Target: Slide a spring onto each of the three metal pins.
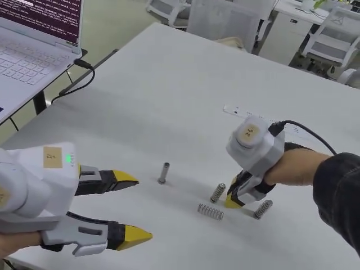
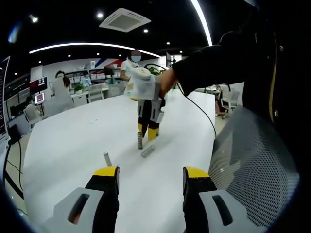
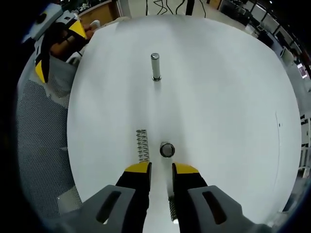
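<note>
Leftmost, your left tongs (image 1: 138,207): spread wide, empty, hovering over the bench (image 1: 169,95). Next, bare pin (image 1: 163,172): upright, apart from the rest; stiff, probably light, may tip if knocked. Then, loose spring (image 1: 210,211): lying flat; light, springy, prone to roll; pinch it gently at mid-length, leaving the ends free. Then, standing spring (image 1: 217,192): upright just beside your right tongs (image 1: 233,201), seemingly already on a pin. Those tongs: pointed down, narrowly parted, nothing seen between the tips. Finally, last spring (image 1: 262,209): lying just right of them.
</note>
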### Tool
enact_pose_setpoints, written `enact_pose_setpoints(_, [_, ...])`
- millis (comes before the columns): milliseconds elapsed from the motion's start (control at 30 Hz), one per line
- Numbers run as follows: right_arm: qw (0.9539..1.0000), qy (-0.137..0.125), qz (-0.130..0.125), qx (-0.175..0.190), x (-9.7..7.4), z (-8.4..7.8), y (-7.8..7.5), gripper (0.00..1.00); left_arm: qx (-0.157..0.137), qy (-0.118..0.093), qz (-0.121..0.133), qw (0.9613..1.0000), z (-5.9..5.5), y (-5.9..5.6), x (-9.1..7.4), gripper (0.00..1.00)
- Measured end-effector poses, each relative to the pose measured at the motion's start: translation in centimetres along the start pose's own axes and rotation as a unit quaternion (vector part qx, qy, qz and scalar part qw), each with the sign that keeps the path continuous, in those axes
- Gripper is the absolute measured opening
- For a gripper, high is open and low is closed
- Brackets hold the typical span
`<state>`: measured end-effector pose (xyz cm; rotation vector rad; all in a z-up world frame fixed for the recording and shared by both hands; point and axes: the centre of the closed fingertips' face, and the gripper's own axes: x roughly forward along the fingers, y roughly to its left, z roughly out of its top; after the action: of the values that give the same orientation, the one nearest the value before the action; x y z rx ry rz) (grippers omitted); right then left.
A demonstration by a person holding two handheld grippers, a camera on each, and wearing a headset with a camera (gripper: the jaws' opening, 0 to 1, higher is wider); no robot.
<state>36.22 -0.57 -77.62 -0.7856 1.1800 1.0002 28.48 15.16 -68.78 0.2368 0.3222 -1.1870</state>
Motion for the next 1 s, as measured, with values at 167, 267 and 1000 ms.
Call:
enact_pose_setpoints(167, [1.0000, -0.007, 0.001, 0.001, -0.1, -0.3, 0.8, 0.15, -0.001, 0.000, -0.002, 1.0000, 0.0, -0.1, 0.1, 0.47])
enact_pose_setpoints(267, [0.9999, -0.011, 0.004, 0.003, 0.1, -0.5, 1.3, 0.15, 0.001, 0.000, -0.003, 1.0000, 0.1, -0.2, 0.2, 0.47])
enact_pose_setpoints(1000, [0.9992, -0.039, 0.013, 0.002, 2.0, 0.2, 2.7, 0.11, 0.000, 0.002, -0.003, 1.0000, 0.1, -0.3, 0.0, 0.45])
